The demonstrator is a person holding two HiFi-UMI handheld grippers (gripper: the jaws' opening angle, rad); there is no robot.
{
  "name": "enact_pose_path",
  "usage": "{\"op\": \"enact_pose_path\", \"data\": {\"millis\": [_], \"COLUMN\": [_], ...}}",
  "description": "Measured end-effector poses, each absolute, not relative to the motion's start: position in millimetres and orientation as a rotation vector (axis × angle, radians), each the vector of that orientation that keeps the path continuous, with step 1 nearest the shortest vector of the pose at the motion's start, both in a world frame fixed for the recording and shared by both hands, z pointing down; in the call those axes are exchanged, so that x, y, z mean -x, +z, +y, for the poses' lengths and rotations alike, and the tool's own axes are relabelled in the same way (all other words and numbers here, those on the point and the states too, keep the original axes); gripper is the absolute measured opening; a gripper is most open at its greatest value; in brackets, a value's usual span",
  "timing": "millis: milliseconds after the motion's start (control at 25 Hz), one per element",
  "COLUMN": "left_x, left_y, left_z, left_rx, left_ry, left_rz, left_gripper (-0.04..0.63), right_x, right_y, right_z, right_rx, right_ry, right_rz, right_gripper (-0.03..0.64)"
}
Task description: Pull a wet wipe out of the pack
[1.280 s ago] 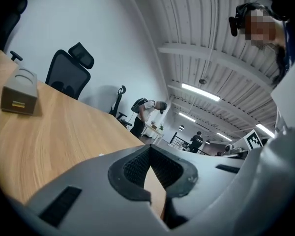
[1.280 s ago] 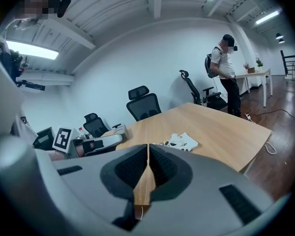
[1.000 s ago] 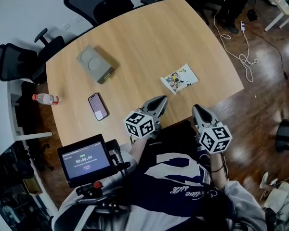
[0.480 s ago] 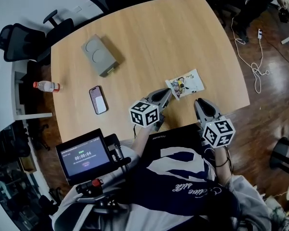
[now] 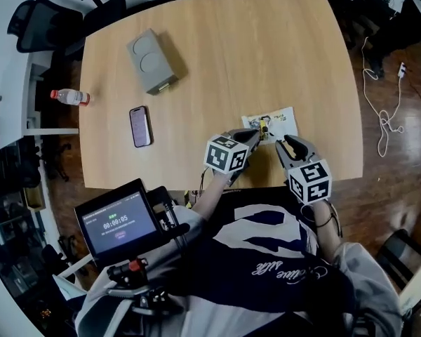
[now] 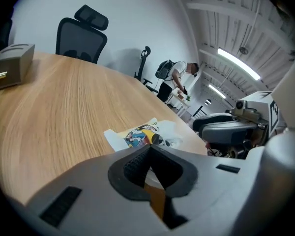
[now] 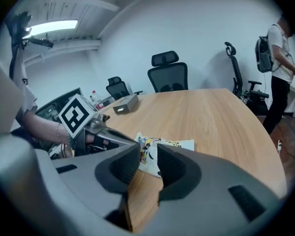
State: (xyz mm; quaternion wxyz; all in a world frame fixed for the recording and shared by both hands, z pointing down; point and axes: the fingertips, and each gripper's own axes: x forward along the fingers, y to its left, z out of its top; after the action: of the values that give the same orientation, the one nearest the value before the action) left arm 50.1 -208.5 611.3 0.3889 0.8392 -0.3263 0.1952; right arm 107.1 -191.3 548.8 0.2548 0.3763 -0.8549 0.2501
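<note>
The wet wipe pack (image 5: 272, 123), white with a colourful cartoon print, lies flat near the front edge of the wooden table (image 5: 231, 48). My left gripper (image 5: 255, 136) sits just short of the pack's near left corner, jaws shut with nothing between them; in the left gripper view the pack (image 6: 140, 134) lies right beyond the tips (image 6: 150, 146). My right gripper (image 5: 283, 142) is at the pack's near right side. Its jaws are opening and empty, and the pack (image 7: 167, 146) shows through the gap (image 7: 148, 154).
A grey box (image 5: 152, 62), a phone (image 5: 140, 126) and a small bottle (image 5: 70, 97) lie on the left half of the table. A screen (image 5: 118, 221) is mounted at my chest. Office chairs (image 5: 49, 23) stand at the back left; cables (image 5: 386, 118) trail on the floor right.
Both grippers have moved forward and down, from the table's front edge to the near side of the pack. The right jaws have gone from nearly closed to apart.
</note>
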Motion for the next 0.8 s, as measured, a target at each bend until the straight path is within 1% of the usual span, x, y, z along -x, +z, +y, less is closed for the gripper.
{"op": "enact_pose_path", "data": {"millis": [320,480,560,600,640,800], "left_x": [-44.2,-41.3,-41.0,-40.9,-40.8,-40.0], "left_y": [630.3,634.2,635.8,636.4,636.9,638.3], "left_z": [-214.1,-215.9,-216.5,-216.5,-216.4,-216.7], "left_rx": [-2.066,-2.069,-2.066,-2.064,-2.063,-2.058], "left_ry": [0.542,0.551,0.551,0.55,0.549,0.546], "left_rz": [-0.906,-0.917,-0.914,-0.911,-0.91,-0.901], "left_gripper": [0.001,0.002,0.001,0.002,0.002,0.001], "right_x": [-92.6,-88.1,-87.9,-88.3,-88.8,-88.8], "right_y": [601.7,612.3,613.5,612.9,611.5,602.7], "right_z": [-203.3,-211.1,-213.8,-214.5,-214.6,-210.8], "right_rx": [-0.733,-0.726,-0.729,-0.735,-0.74,-0.734], "right_ry": [0.453,0.34,0.369,0.405,0.448,0.628], "right_rz": [-2.196,-2.171,-2.182,-2.189,-2.198,-2.231], "right_gripper": [0.121,0.118,0.106,0.088,0.011,0.006]}}
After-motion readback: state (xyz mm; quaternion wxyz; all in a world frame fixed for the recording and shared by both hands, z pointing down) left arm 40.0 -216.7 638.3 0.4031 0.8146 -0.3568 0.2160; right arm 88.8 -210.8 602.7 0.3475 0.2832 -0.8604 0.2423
